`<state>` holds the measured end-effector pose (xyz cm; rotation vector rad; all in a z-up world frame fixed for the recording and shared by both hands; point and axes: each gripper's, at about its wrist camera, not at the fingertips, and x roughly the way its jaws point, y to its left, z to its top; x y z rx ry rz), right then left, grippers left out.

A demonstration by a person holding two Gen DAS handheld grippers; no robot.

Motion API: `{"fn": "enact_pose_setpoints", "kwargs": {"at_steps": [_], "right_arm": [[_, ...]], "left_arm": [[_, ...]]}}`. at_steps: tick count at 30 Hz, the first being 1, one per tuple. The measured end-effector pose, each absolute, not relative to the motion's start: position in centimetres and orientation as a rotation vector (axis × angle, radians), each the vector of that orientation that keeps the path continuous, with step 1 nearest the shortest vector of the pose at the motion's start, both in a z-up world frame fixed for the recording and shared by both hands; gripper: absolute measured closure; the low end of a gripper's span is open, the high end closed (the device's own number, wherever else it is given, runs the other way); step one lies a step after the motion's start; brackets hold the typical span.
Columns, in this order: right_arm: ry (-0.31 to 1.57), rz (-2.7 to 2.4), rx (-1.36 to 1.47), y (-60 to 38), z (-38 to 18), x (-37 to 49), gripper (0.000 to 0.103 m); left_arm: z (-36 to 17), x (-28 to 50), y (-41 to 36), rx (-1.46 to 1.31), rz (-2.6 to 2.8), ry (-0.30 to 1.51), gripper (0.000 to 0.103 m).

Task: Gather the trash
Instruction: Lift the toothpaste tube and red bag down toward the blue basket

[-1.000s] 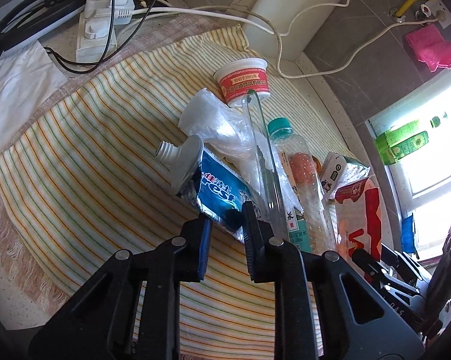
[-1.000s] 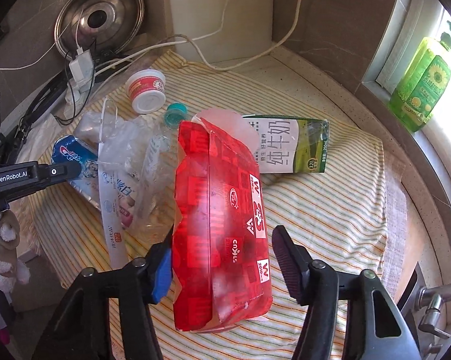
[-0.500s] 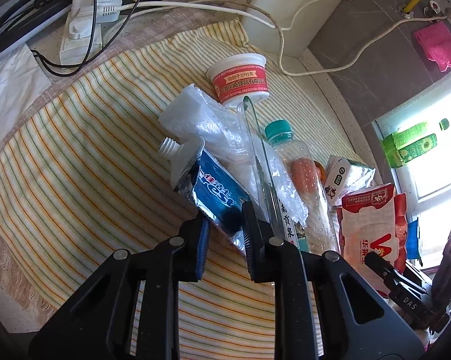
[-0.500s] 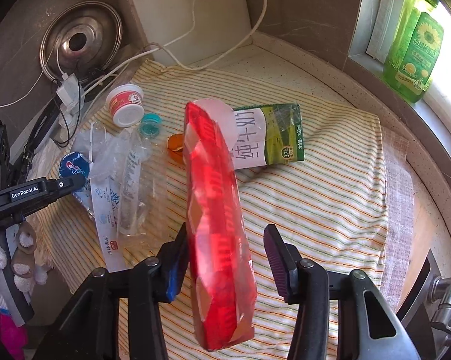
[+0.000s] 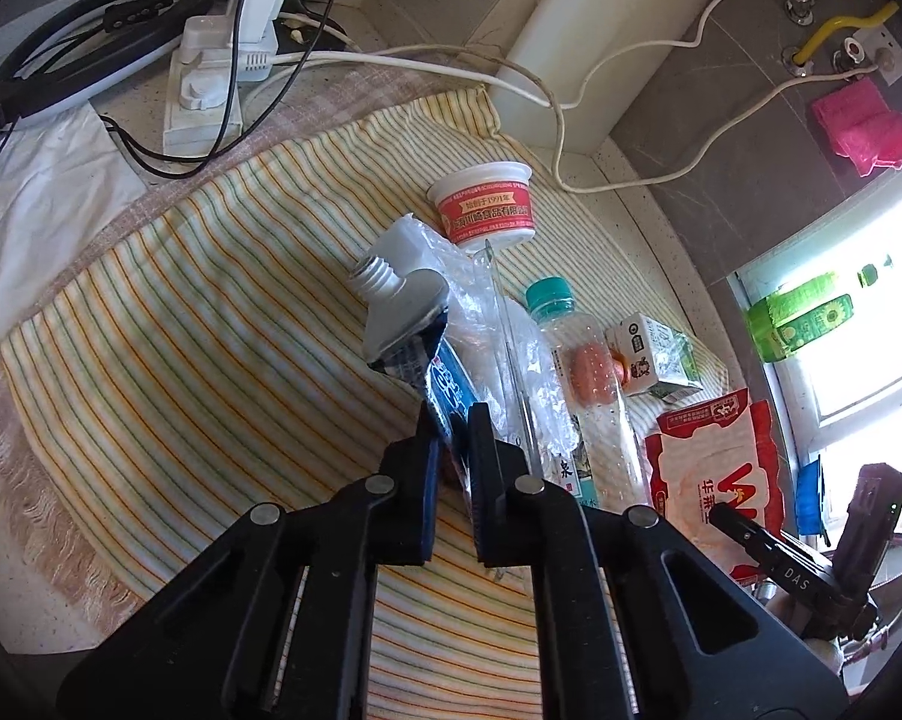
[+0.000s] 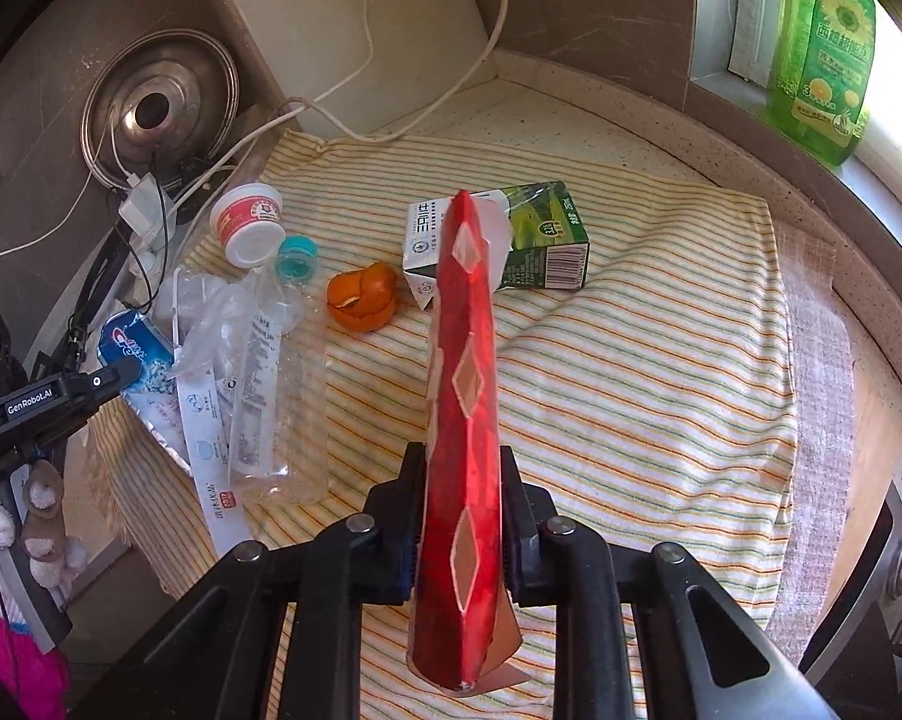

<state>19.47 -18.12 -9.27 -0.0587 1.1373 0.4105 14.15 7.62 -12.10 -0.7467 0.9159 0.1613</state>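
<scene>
Cloth (image 6: 661, 360), striped and spread over the counter, is serving as the sorting surface and is carrying all the trash. Right gripper (image 6: 460, 516) is clamping the red snack bag (image 6: 463, 372); its jaws have just been closing, and the bag is now pinched flat between them, standing on edge so that it is clear of the cloth and probably ready to be carried off. Left gripper (image 5: 454, 438) is doing the same on the flat tail of the toothpaste tube (image 5: 414, 330); its jaws have also just been closing and are now pressing on the foil end, the thinnest part and likely the easiest to pinch. Remaining trash is lying loose: the clear water bottle (image 6: 276, 372) and a crumpled plastic wrapper (image 6: 210, 312) are resting just beside the tube, the green milk carton (image 6: 541, 240) is lying behind the bag, the yogurt cup (image 6: 249, 225) is sitting near the cloth's far edge, and the orange peel (image 6: 363, 300) is lying between bottle and carton.
</scene>
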Motion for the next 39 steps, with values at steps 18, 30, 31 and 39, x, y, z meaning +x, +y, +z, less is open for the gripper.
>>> {"fn": "enact_pose_setpoints", "kwargs": {"at_steps": [18,30,31,39], "right_arm": [[1.094,0.485,0.052,-20.2,-8.1,16.6,0.086],[1.067,0.526,0.092,-18.8,-6.5,11.4,0.086],[1.066,0.526,0.096,-18.5,-6.4,10.8,0.086],[1.071,0.533,0.114,-15.9,-6.2,5.9,0.086]], "left_arm": [[-7.9,7.6,7.3,-0.719,0.171,0.830,0.102],[-6.9,3.5,6.5,-0.679,0.094,0.848,0.102],[-6.9,3.0,6.6,-0.675,0.085,0.851,0.102],[-7.2,-0.8,6.9,-0.633,0.019,0.896,0.102]]}}
